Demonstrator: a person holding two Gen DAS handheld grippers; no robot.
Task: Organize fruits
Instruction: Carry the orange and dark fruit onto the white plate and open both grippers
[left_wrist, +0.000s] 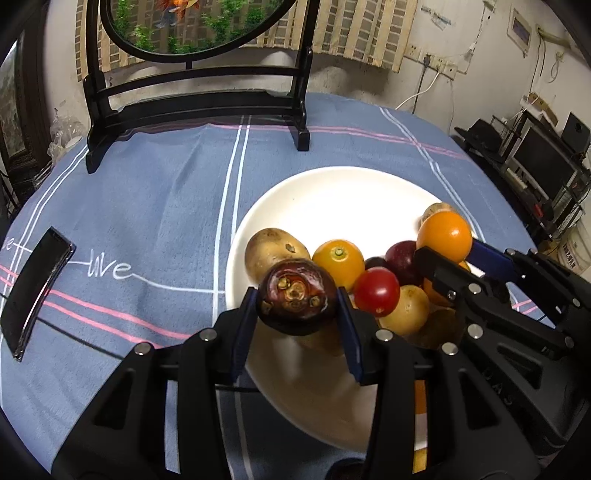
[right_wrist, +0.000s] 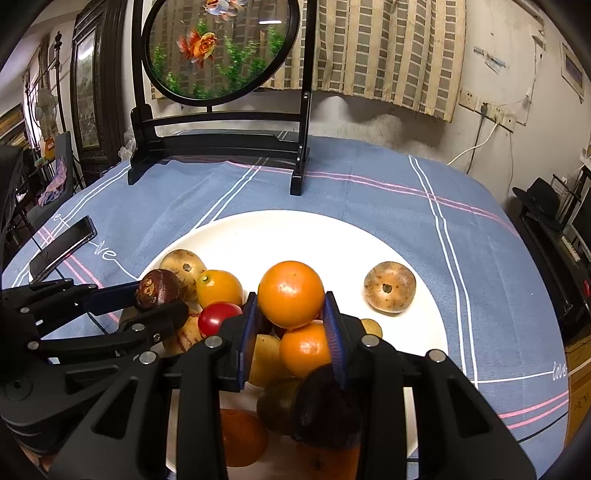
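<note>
**Two grippers, each clamped on one fruit above the plate**

The left gripper (left_wrist: 297, 317) has its blue pads (left_wrist: 242, 332) narrowed onto a dark maroon fruit (left_wrist: 295, 295), one pad pressing each side, stem scar facing the camera. It holds the fruit over the near-left rim of the white plate (left_wrist: 332, 199). The right gripper (right_wrist: 291, 325) is likewise drawn in on a round orange (right_wrist: 290, 293), pads touching both flanks, and holds it above the heap of fruit in the middle of the plate.

Below and around the held orange, the right wrist view shows a second orange (right_wrist: 304, 349) directly beneath it, one red tomato-like fruit (right_wrist: 216, 317) to its left, one yellow-orange citrus (right_wrist: 218, 288) beyond that, and one brown speckled fruit (right_wrist: 183, 267) at the far left of the pile. A pale yellow fruit (right_wrist: 266, 360) lies under the tomato. One more dark maroon fruit (right_wrist: 328, 406) sits nearest the camera, with an olive-green one (right_wrist: 277, 406) and another orange (right_wrist: 242, 437) beside it. A single tan, round fruit (right_wrist: 389, 287) rests alone on the right of the plate, apart from the heap. How many lie hidden under the pile cannot be told.

The plate stands on a blue striped tablecloth (right_wrist: 369, 192). A black phone (left_wrist: 35, 291) lies to the left, and a black wooden stand (right_wrist: 221, 144) holding one round goldfish panel (right_wrist: 218, 48) occupies the far side.
</note>
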